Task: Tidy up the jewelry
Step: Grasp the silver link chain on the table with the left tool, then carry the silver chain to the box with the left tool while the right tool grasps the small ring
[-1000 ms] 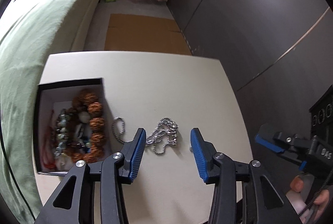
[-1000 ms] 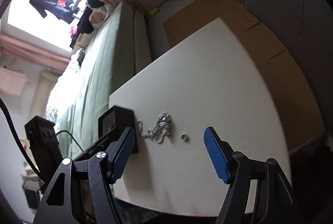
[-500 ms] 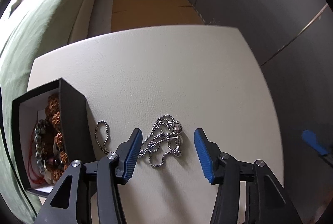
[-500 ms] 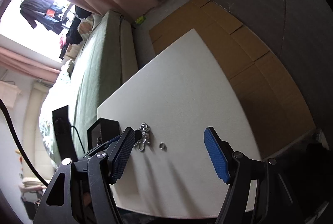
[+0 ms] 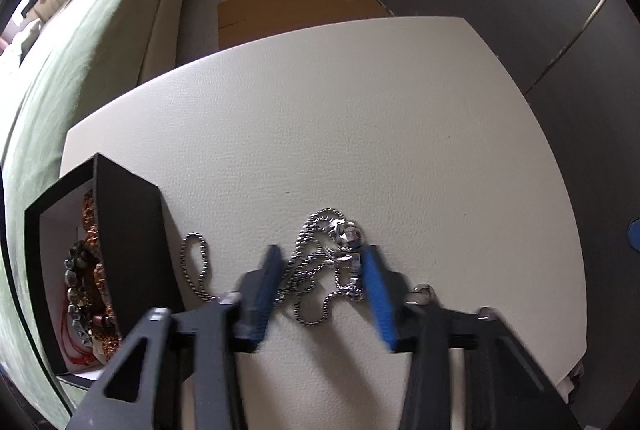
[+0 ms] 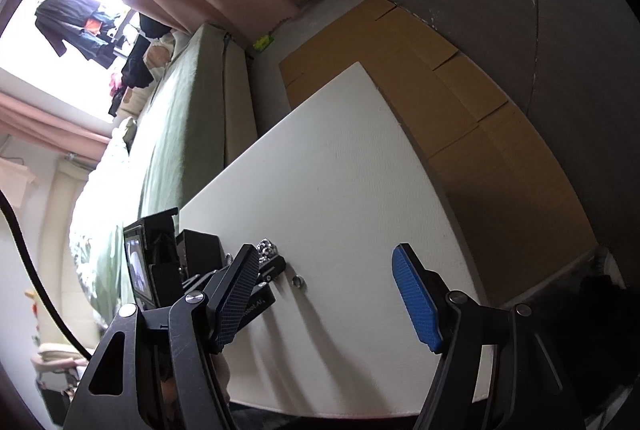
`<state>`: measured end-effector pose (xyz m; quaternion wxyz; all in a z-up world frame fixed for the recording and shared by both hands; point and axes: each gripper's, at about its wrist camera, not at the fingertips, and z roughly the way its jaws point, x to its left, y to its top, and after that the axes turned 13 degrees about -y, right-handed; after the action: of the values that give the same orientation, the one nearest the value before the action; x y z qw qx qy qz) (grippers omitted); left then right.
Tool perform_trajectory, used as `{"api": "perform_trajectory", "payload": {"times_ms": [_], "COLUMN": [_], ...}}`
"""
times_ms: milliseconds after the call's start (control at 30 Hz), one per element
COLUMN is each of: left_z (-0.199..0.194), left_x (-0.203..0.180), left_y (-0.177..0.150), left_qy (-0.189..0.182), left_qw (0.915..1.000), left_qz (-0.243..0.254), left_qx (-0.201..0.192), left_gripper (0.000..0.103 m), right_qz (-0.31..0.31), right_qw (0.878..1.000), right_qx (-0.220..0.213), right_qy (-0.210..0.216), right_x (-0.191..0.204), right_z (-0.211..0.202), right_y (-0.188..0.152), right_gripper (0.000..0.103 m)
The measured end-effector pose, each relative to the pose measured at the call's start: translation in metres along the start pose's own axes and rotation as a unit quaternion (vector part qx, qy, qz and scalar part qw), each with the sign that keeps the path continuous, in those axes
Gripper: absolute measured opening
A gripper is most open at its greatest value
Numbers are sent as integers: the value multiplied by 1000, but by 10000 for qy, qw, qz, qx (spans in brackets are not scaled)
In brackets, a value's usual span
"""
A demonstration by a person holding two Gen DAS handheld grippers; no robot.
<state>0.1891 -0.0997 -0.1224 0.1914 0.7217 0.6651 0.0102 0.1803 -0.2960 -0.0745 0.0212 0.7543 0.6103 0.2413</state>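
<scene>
Left gripper (image 5: 322,284) has dropped onto the silver chain (image 5: 320,266); jaws closing around it, contact blurred, probably not pinched. Step: pickup. Next: lift toward black box (image 5: 132,230) at its left. Right gripper (image 6: 326,292) wide, empty.

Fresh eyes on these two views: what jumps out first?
The tangled silver chain on the white table draws the eye: it lies between the blue pads of the left gripper, whose jaws are closing around it. Beside it on the left sits an open black box already full of beaded jewelry. In the right wrist view, the right gripper hangs open above the table near a small ring.
</scene>
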Motion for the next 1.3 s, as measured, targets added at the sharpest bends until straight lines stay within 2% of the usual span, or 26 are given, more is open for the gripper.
{"api": "perform_trajectory", "payload": {"times_ms": [33,133,300,333,633,833,967,1133,1300], "left_z": [-1,-7,-27,-32,-104,-150,-177,-205,-231], "left_x": [3,11,21,21,30,38,40,43,42], "left_y": [1,1,2,3,10,10,9,8,8], "left_qy": [-5,-175,-391,-407,-482,-469,-399,-332,-244], "left_qw": [10000,9998,9987,9985,9952,9913,9885,9848,9810], "left_qz": [-36,-119,-235,-226,-158,-141,-129,-140,-59], "left_qx": [11,27,-229,-284,-842,-1224,-1455,-1700,-1923], "left_gripper": [19,17,16,8,8,8,8,8,8], "right_qz": [-15,-62,-239,-283,-687,-1149,-1423,-1794,-2169], "right_qw": [10000,10000,9996,9994,9969,9916,9873,9795,9690], "right_qx": [5,19,100,127,342,506,580,636,667], "right_qy": [-13,-51,-102,-125,-151,-303,-414,-656,-978], "right_x": [1,4,9,11,33,57,69,81,97], "right_z": [1,2,9,11,33,53,62,76,88], "right_y": [0,0,4,4,-4,-13,-18,-23,-29], "right_gripper": [70,70,70,70,69,52,36,28,27]}}
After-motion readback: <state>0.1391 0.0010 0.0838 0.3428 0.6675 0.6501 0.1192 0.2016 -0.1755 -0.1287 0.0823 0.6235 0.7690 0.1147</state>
